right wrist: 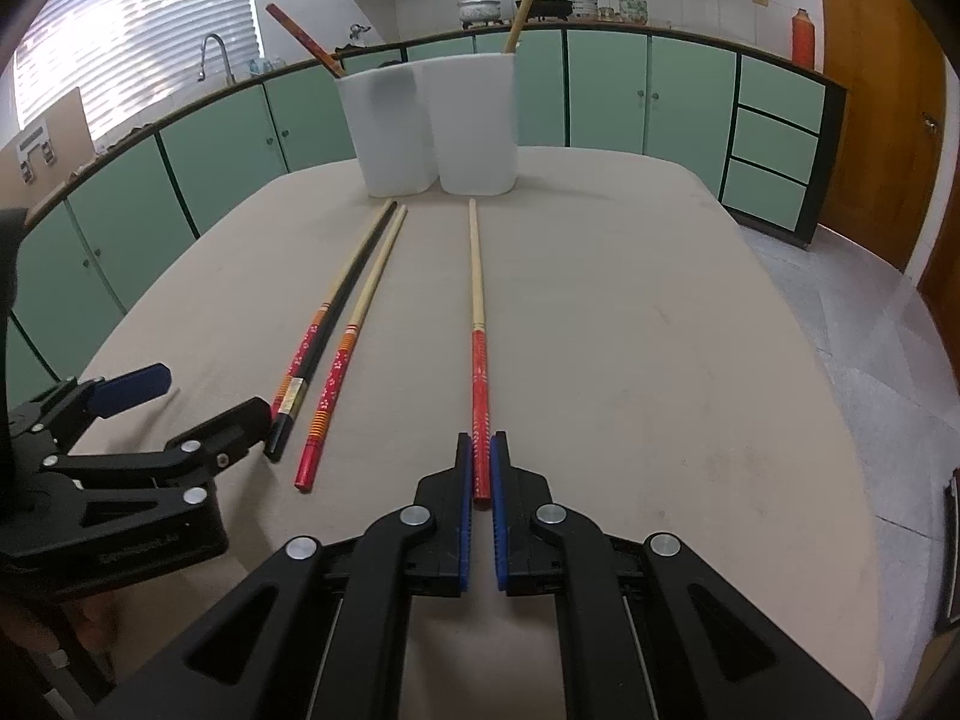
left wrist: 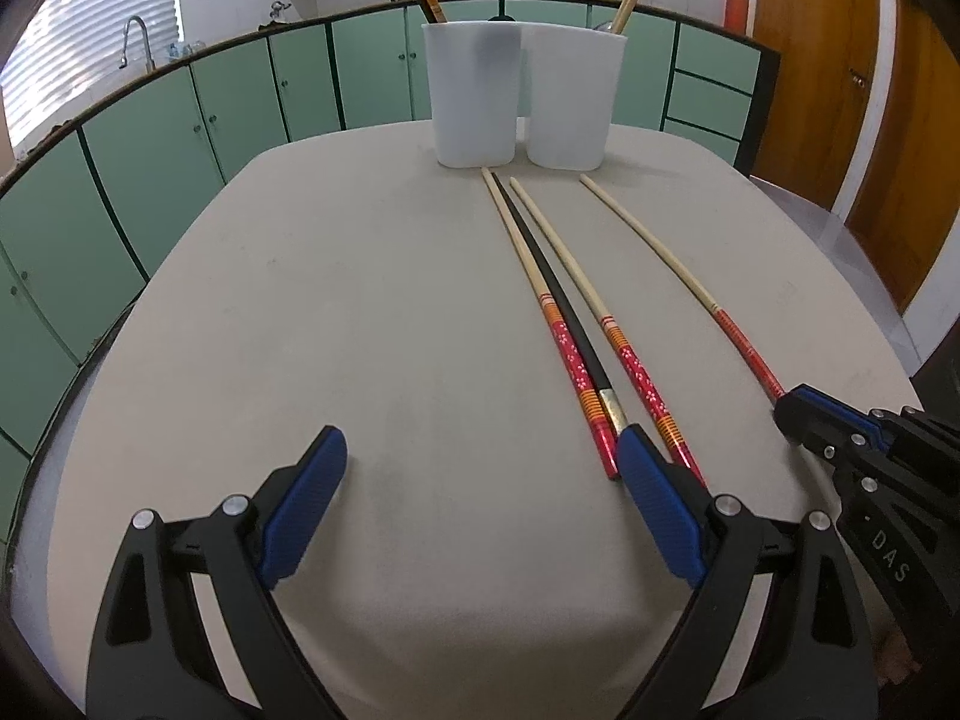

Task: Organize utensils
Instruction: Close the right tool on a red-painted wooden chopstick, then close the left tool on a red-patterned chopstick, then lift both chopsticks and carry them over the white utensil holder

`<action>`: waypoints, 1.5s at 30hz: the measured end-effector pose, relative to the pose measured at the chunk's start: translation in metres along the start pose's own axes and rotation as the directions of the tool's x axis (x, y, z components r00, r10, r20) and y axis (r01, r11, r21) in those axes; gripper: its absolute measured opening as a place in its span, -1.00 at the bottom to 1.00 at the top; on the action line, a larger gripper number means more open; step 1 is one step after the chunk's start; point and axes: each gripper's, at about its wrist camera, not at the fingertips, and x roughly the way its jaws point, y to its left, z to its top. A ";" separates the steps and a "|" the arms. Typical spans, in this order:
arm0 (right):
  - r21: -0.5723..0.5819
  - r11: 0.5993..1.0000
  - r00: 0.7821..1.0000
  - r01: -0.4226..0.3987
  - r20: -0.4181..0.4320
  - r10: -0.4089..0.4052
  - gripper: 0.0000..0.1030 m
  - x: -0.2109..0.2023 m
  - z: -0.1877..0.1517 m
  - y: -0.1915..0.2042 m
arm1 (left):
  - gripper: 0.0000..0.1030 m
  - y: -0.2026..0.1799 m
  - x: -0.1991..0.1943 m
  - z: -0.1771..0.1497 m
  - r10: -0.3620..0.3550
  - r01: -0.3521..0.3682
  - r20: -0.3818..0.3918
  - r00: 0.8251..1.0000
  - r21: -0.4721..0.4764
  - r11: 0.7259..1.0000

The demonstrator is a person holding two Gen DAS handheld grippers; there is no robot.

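Several long chopsticks lie lengthwise on the beige table [left wrist: 336, 312]. My right gripper [right wrist: 480, 444] is shut on the red handle of a lone bamboo chopstick [right wrist: 477, 300], which still rests flat on the table; the left wrist view shows that chopstick [left wrist: 690, 276] running into the right gripper [left wrist: 792, 405]. To its left a black chopstick [left wrist: 540, 264] lies between two flowered red-handled ones [left wrist: 636, 372]. My left gripper [left wrist: 480, 433] stands open, its right finger beside their handle ends, with nothing between its jaws. At the far end stand two white containers [left wrist: 471, 96], each holding chopsticks.
The right-hand container [left wrist: 573, 96] holds plain bamboo chopsticks, the left one dark red ones. Green cabinets [right wrist: 606, 90] and a counter with pots run behind the table. A wooden door [right wrist: 876, 90] and tiled floor lie to the right of the table's edge.
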 end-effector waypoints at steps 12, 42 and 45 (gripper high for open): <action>0.003 1.000 1.000 -0.003 -0.001 0.003 -0.89 0.001 0.000 0.000 | 0.49 0.011 0.002 -0.001 0.022 -0.023 -0.024 0.999 -0.039 0.999; -0.007 1.000 1.000 -0.019 0.010 0.019 -0.89 -0.002 0.003 0.000 | -0.90 0.010 -0.006 0.002 -0.014 0.014 0.009 1.000 -0.048 0.999; -0.006 1.000 1.000 -0.021 0.013 0.021 -0.89 -0.004 0.003 -0.001 | -0.90 0.009 -0.010 0.003 -0.006 0.007 0.025 1.000 -0.039 0.999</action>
